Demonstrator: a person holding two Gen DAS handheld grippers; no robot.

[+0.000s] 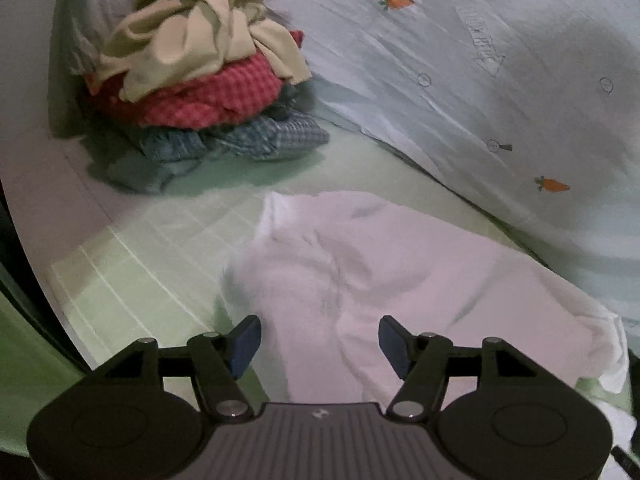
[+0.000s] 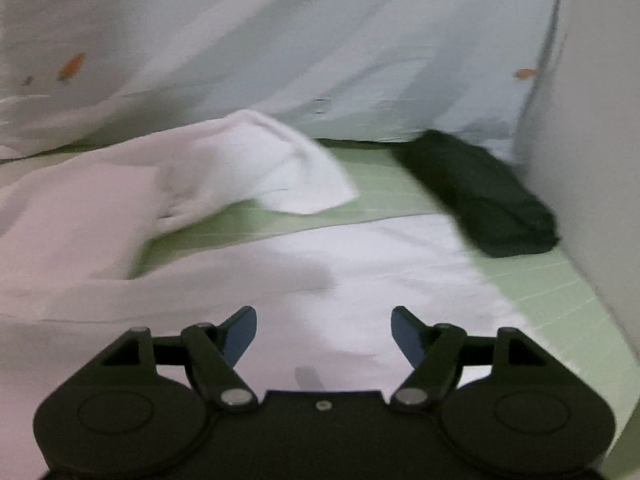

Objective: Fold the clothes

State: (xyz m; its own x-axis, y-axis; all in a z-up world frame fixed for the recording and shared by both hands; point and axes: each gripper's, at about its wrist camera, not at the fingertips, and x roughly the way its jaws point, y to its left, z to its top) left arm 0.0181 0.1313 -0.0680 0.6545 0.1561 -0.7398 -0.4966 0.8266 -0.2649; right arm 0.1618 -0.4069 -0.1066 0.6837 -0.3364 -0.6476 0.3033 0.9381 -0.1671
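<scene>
A white garment (image 1: 380, 264) lies rumpled on the green checked bed sheet (image 1: 132, 248). My left gripper (image 1: 320, 344) is open and empty just above the garment's near part. In the right wrist view the same white garment (image 2: 280, 272) spreads under my right gripper (image 2: 324, 334), which is open and empty; one sleeve (image 2: 288, 168) bulges up ahead of it. A pile of unfolded clothes (image 1: 208, 76) with a beige piece on top, a red checked one and a blue checked one below, stands at the far left.
A pale blue quilt with carrot prints (image 1: 480, 80) lies bunched along the far side; it also shows in the right wrist view (image 2: 320, 40). A folded dark green garment (image 2: 480, 196) rests at the right by a white wall (image 2: 592, 160).
</scene>
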